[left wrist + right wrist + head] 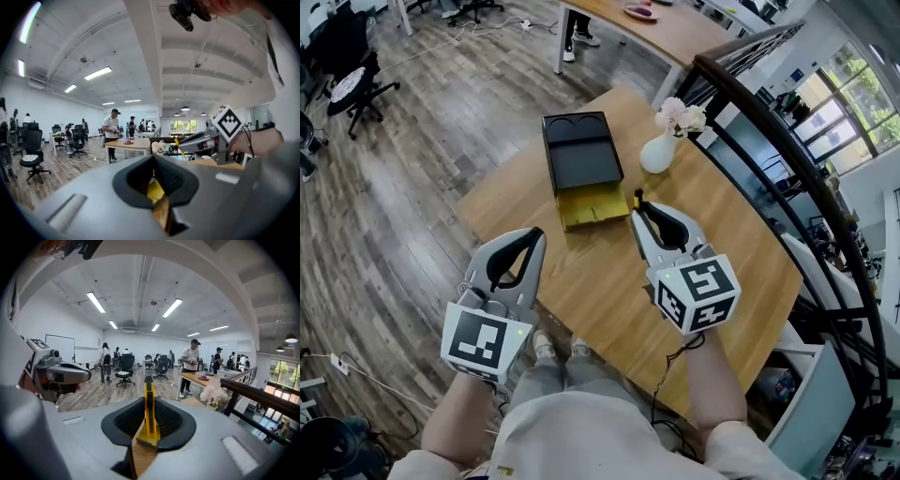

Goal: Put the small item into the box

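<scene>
1. The right tool (639, 214) grips a yellow utility knife (149, 414) lengthwise between its jaws, over the middle of the wooden counter (591, 286).
2. The knife's tip pokes past the jaws, near the near right corner of the yellow tray (592, 208).
3. That tray sticks out from the near end of the black box (579, 155), which lies toward the counter's far left edge.
4. The left tool (534, 236) hangs over the near left edge, jaws together and empty.
5. A white vase of flowers (659, 150) stands just beside the box, at the far right edge.
</scene>
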The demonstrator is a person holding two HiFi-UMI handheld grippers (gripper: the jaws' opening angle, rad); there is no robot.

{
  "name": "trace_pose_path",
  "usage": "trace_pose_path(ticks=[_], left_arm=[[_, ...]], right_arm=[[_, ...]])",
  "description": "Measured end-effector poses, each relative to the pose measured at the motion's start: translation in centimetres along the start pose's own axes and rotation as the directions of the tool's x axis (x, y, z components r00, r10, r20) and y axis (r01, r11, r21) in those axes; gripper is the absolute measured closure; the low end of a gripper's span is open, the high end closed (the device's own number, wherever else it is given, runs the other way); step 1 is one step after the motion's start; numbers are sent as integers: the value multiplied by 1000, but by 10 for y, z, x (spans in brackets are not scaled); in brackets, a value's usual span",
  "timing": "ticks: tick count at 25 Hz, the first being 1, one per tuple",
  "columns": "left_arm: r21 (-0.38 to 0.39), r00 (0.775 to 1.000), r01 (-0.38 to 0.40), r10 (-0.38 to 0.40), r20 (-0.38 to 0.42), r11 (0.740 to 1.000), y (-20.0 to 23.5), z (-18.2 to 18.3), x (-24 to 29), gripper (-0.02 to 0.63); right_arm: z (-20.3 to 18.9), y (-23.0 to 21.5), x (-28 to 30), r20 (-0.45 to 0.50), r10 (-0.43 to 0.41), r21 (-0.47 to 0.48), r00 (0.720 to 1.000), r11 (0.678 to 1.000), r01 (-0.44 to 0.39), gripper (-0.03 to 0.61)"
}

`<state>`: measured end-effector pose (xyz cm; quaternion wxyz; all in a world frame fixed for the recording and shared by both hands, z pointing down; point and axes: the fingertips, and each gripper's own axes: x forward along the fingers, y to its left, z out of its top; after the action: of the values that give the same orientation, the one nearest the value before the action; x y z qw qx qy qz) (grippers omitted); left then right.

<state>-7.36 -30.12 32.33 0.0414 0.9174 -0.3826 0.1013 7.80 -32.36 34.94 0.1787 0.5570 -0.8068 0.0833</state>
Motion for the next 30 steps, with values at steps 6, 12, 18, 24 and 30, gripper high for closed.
trace_pose_path(ticks=[6,12,18,24,30], left_arm=[[-36,1000,13,-13,-13,999,23,-33,43,612],[-11,998,11,-12,-59,1000,40,-62,80,612],[-10,993,34,-35,-115,999,50,-99,119,612],[-56,988,23,-31,-152,998,65,-133,142,612],[-74,981,20,-34,-193,997,73,-171,165,612]], right_arm=[[-30,-8,50,-72,44,-4,996,999,-44,512],[-53,-10,96,-127,86,-7,988,996,-88,512],[-88,-21,151,-190,107,8,976,994,-108,512],[-131,-24,193,-265,133,24,955,991,-132,512],[-169,-19,227,-329,160,27,931,987,-160,512]])
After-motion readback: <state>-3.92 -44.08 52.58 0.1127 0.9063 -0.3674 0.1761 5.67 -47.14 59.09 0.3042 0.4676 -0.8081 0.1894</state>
